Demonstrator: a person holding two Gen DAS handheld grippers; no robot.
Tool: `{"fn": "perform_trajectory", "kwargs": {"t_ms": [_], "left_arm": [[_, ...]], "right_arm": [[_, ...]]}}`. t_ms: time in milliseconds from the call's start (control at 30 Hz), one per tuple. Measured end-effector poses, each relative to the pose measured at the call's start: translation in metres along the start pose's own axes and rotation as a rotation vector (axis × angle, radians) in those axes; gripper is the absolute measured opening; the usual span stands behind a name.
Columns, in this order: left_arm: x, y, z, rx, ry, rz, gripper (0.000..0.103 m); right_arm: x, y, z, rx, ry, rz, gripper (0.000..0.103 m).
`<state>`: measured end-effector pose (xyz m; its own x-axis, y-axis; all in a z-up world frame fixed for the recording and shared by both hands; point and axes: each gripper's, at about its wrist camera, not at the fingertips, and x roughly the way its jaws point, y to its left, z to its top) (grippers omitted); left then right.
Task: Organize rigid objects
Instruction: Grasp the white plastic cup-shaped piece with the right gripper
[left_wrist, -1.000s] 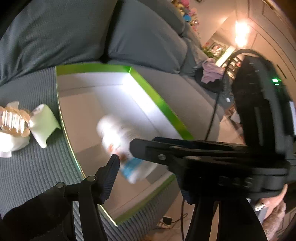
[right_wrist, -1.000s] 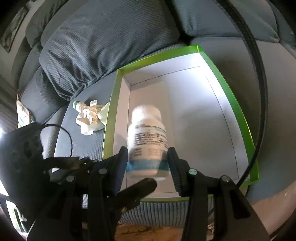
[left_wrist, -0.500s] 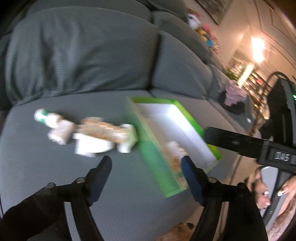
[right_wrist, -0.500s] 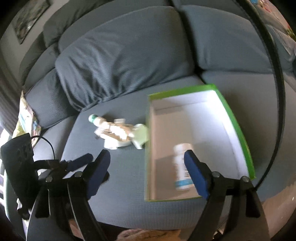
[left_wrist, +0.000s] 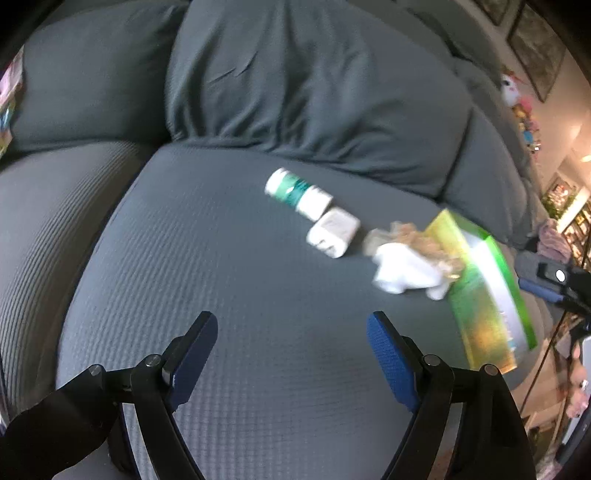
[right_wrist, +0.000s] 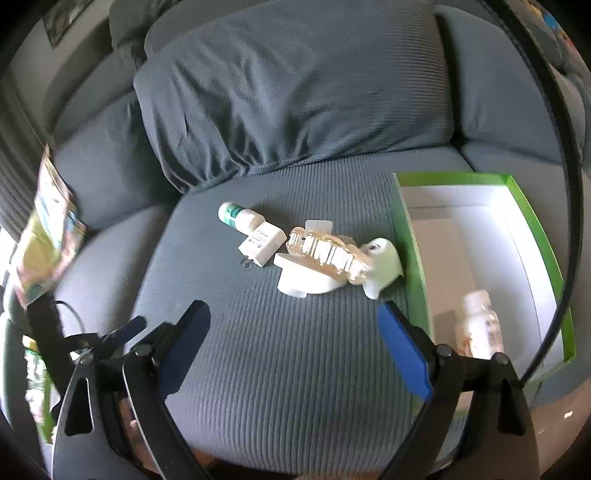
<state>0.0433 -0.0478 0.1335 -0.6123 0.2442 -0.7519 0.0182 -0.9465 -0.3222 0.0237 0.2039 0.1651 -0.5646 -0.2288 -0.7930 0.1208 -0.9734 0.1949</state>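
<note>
Both tools, the right tool (right_wrist: 295, 343) and left tool (left_wrist: 291, 354), hover spread wide and empty over the sofa seat (right_wrist: 280, 369); beyond, at 12 o'clock, the dental model (right_wrist: 325, 254), adapter (right_wrist: 263, 242) and green-capped bottle (right_wrist: 238, 216) lie touching, risking one being knocked during a grasp, while the white bottle (right_wrist: 479, 325) lies in the green box (right_wrist: 413, 258) at 2 o'clock.

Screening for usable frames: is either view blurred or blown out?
Left wrist view: motion blur smears the green box and the teeth model; the lamp glare at far right is clipped. Right wrist view: mostly sharp, only the bottle in the box is soft, and both bend at the fisheye edges.
</note>
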Motion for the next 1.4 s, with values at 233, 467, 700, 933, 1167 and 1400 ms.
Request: {"fn": "perform_trajectory", "kwargs": {"t_ms": [233,467,700,933,1167,1400], "left_arm": [[0.006,0.016,-0.004,-0.015,0.010,0.006,0.084],[0.003,0.026,-0.002,-0.055,0.002,0.003,0.084],[0.002,0.029,-0.002,-0.078,-0.002,-0.028,0.083],[0.001,0.029,-0.003,-0.079,-0.002,-0.020,0.083],[-0.002,0.036,-0.004,-0.110,-0.005,-0.024,0.083],[-0.003,0.041,-0.005,-0.131,-0.002,-0.033,0.083]], "right_arm": [[0.061,0.027,0.015,-0.087,0.048,-0.109,0.071],[0.095,0.019,0.026,-0.123,0.105,-0.183,0.053],[0.115,0.019,0.029,-0.160,0.157,-0.166,0.054],[0.112,0.023,0.036,-0.149,0.131,-0.131,0.032],[0.084,0.023,0.017,-0.025,0.200,0.139,0.016],[0.078,0.024,-0.026,0.105,0.343,0.381,0.014]]}}
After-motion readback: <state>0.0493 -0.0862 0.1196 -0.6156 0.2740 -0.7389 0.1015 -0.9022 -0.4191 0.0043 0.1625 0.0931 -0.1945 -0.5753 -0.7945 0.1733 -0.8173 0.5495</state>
